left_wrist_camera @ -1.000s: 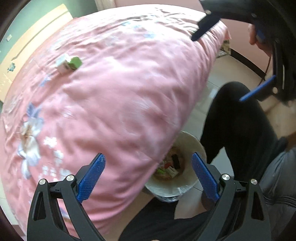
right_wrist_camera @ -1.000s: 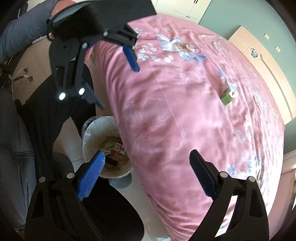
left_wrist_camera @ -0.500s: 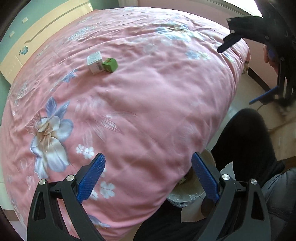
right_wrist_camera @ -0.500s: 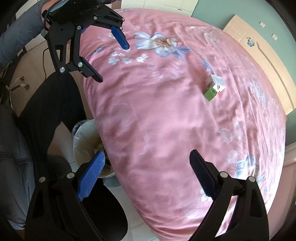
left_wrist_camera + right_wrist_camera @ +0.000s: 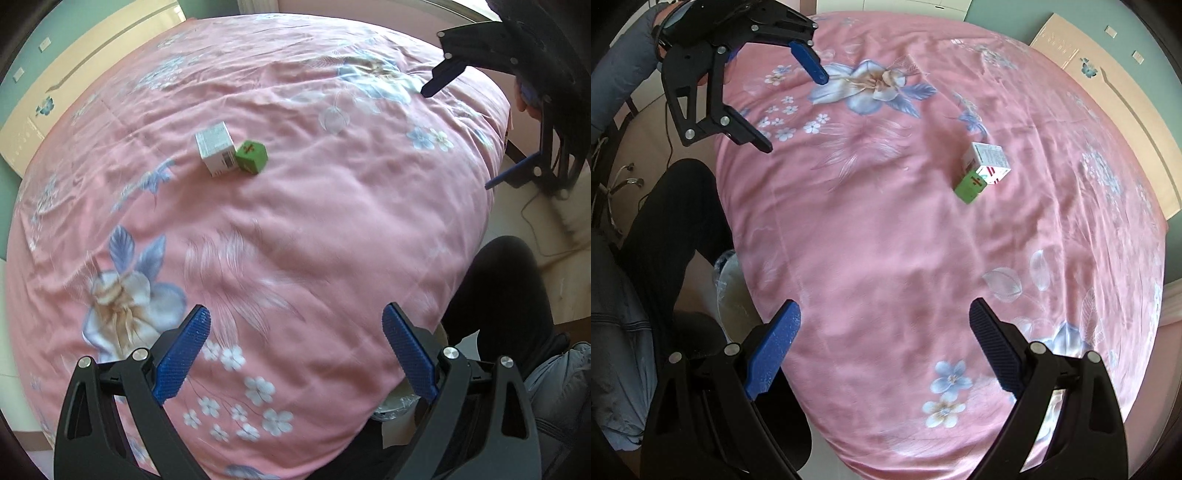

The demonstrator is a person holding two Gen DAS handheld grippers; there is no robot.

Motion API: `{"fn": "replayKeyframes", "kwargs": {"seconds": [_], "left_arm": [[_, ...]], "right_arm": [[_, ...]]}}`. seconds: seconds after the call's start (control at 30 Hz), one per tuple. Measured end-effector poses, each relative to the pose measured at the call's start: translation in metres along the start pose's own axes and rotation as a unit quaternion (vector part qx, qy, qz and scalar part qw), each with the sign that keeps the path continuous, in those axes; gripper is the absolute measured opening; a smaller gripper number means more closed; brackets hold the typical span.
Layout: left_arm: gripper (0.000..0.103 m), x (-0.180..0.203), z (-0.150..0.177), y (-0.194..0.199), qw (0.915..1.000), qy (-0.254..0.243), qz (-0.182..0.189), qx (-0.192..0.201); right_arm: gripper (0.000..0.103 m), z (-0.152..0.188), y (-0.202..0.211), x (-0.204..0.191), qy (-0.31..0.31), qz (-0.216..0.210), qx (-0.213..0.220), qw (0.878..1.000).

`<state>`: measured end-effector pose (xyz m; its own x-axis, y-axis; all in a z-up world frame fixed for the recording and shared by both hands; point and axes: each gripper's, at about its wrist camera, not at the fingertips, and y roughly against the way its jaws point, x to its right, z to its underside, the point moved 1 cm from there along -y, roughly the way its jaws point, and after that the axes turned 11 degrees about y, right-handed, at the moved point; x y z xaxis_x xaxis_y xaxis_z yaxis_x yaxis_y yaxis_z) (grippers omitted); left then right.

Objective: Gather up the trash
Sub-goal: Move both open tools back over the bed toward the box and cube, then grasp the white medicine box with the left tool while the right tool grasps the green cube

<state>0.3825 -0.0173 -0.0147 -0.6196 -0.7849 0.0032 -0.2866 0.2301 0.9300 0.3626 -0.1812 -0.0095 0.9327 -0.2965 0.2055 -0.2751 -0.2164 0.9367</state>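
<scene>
Your left gripper (image 5: 293,349) and right gripper (image 5: 884,341) both hang spread wide, holding nothing, over the pink floral quilt (image 5: 332,229). The small white-and-green cardboard box (image 5: 231,152) lies at eleven o'clock of your left gripper.

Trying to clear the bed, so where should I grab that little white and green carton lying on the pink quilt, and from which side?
Grip the carton across its long flat sides near the middle, coming down from above. It lies flat on the soft quilt with nothing beside it, so its sides look free. Either the left gripper or the right gripper could probably do it; both are open and empty.
</scene>
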Motion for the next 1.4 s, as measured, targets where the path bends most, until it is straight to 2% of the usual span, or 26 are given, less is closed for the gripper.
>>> {"fn": "replayKeyframes", "kwargs": {"seconds": [0.13, 0.33, 0.57, 0.77, 1.03, 1.2, 1.4], "left_arm": [[0.096, -0.004, -0.016, -0.004, 0.9999, -0.016, 0.001, 0.000], [0.096, -0.017, -0.045, -0.020, 0.9999, -0.004, 0.005, -0.012], [0.096, -0.033, -0.077, -0.045, 0.9995, 0.004, 0.010, -0.029], [0.096, -0.052, -0.108, -0.066, 0.9988, 0.021, 0.019, -0.041], [0.096, -0.062, -0.137, -0.095, 0.9983, -0.002, 0.012, -0.057], [0.096, -0.074, -0.155, -0.113, 0.9978, 0.006, 0.017, -0.064], [0.096, -0.084, -0.180, -0.132, 0.9972, 0.005, 0.017, -0.072]], "right_arm": [[0.091, -0.005, -0.005, 0.015, 0.006, -0.001, -0.001, 1.000], [0.091, -0.009, -0.024, 0.040, -0.003, -0.001, -0.013, 1.000], [0.091, -0.005, -0.052, 0.063, -0.012, -0.026, -0.028, 0.999], [0.091, -0.006, -0.067, 0.083, -0.021, -0.034, -0.026, 0.999], [0.091, -0.016, -0.094, 0.107, -0.018, -0.040, -0.014, 0.999], [0.091, -0.026, -0.112, 0.122, -0.031, -0.055, 0.003, 0.998], [0.090, -0.033, -0.129, 0.130, -0.026, -0.066, -0.003, 0.997]]}}
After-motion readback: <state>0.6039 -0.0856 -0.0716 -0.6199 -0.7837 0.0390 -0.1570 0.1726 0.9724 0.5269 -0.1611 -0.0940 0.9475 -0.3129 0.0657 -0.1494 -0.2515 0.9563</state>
